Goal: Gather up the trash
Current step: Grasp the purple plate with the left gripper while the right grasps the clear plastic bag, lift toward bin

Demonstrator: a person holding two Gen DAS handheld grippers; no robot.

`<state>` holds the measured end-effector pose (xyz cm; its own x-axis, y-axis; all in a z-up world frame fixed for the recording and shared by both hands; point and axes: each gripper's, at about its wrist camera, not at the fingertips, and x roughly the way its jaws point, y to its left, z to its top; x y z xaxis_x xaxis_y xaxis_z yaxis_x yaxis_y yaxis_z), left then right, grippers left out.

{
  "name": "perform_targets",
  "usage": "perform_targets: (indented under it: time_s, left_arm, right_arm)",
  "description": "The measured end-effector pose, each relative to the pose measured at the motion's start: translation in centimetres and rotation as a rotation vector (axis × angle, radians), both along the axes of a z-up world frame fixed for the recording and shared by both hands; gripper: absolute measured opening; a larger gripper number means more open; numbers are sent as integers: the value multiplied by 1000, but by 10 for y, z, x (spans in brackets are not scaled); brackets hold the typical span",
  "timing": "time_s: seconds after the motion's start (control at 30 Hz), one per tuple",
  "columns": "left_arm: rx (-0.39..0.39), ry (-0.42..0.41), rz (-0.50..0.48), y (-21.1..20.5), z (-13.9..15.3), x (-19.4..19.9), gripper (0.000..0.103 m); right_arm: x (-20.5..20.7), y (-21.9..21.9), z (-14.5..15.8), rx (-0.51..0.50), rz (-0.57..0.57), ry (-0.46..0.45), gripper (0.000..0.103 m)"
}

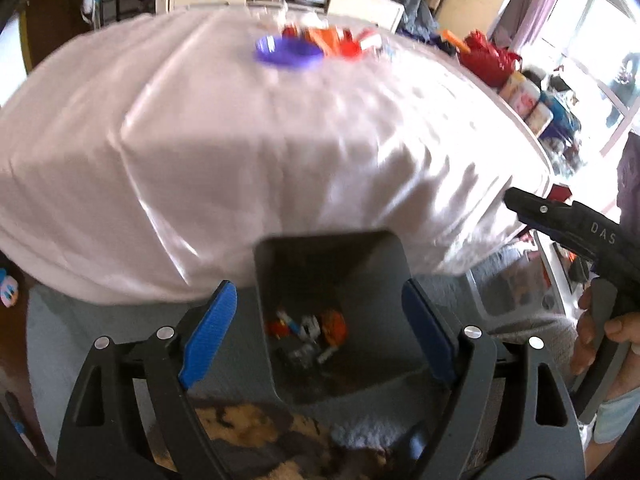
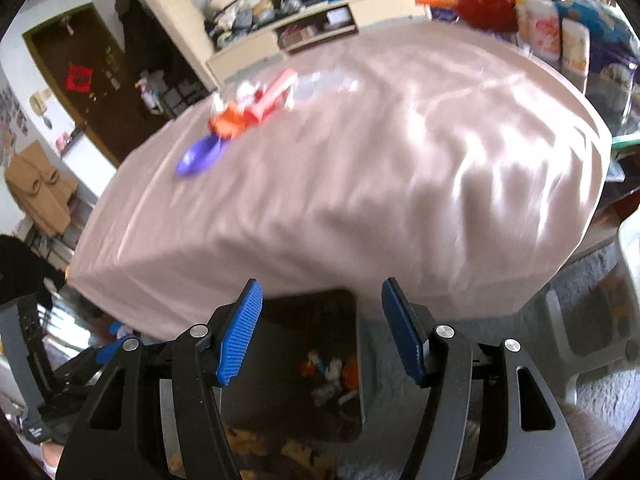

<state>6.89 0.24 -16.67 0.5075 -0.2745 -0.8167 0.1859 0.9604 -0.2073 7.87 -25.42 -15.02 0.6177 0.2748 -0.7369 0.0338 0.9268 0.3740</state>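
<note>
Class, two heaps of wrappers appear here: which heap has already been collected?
The wrappers in the grey bin on the floor; the other heap lies on the table beside a purple dish.

Both claws, left claw and right claw, have black arms, silver screws and ribbed blue pads.

A table draped in a pale pink cloth carries a purple dish near its far edge, with a blurred pile of red, orange and white wrappers just beside it.
</note>
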Motion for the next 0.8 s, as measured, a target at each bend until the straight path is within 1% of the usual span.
perform_targets:
  time_s: [0.1, 0.2, 0.3, 0.33, 0.4, 0.47, 0.5, 0.53, 0.7, 0.8]
  left_arm:
    - [7, -26, 7, 3, 11, 12, 80]
    - [21, -45, 9, 4, 17, 26, 81]
    - [41, -66, 14, 3, 19, 44, 86]
    - [45, -69, 16, 3, 19, 54, 86]
    - [51, -75, 20, 2, 19, 65, 91]
    - [64, -86, 33, 1, 20, 80, 93]
    - [66, -92, 38, 1, 20, 89, 94]
    - [63, -93, 40, 1, 19, 96, 95]
    - [43, -72, 55, 0, 13, 133, 95]
    - [64, -78, 58, -4, 11, 152, 95]
  right_arm:
    - [12, -7, 11, -12, -10, -22, 65]
    - [28, -8, 20, -38, -17, -47, 74]
    - [44, -2, 27, -66, -8, -64, 75]
    - [52, -1, 28, -78, -7, -67, 76]
    - [62, 0, 30, -94, -16, -78, 88]
    - [75, 1, 32, -110, -26, -90, 92]
    - [83, 1, 33, -112, -28, -93, 98]
    - [87, 1, 34, -114, -28, -97, 100]
    - [124, 9, 34, -142, -9, -96, 100]
    - [145, 15, 32, -155, -1, -88, 100]
